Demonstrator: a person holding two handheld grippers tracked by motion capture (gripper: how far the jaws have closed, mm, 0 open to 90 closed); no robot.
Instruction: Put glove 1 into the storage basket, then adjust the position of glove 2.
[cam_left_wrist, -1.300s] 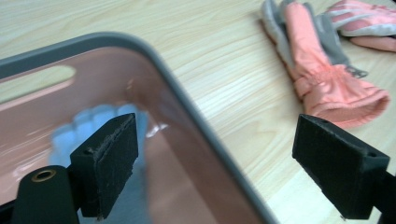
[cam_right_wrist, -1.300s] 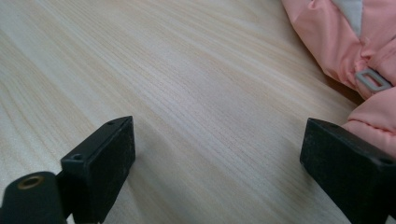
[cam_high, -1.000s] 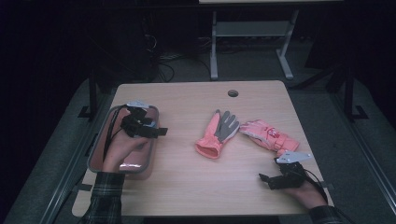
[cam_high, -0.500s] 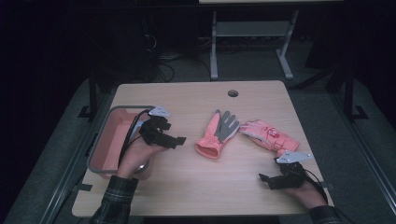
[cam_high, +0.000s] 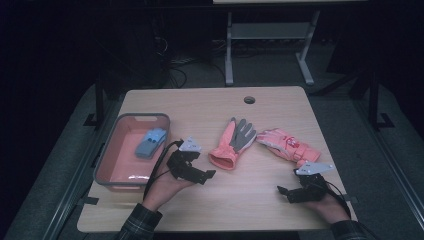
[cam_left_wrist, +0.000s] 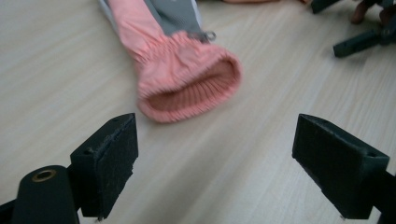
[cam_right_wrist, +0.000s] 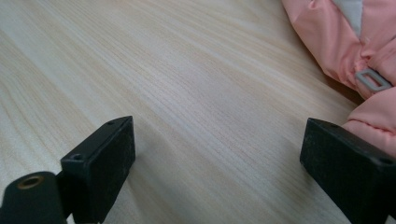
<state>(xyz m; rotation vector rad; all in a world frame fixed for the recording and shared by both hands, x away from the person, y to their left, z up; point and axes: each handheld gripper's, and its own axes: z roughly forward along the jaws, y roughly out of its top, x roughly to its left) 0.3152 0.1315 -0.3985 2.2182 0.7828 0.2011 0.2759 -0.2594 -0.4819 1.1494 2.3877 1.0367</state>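
Reaching with your left gripper (cam_high: 207, 175), jaws spread wide, take the soft, light pink glove (cam_left_wrist: 180, 70) by its ribbed cuff (cam_left_wrist: 189, 91), near the table's middle.

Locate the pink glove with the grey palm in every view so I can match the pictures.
High view: the pink glove with the grey palm lies mid-table, cuff toward the left gripper.
Left gripper view: top centre, its ribbed open cuff facing the open jaws.
Right gripper view: I cannot place it; the pink padded fabric at the right edge looks like the other glove.
Shared landmark: the pale wooden tabletop.
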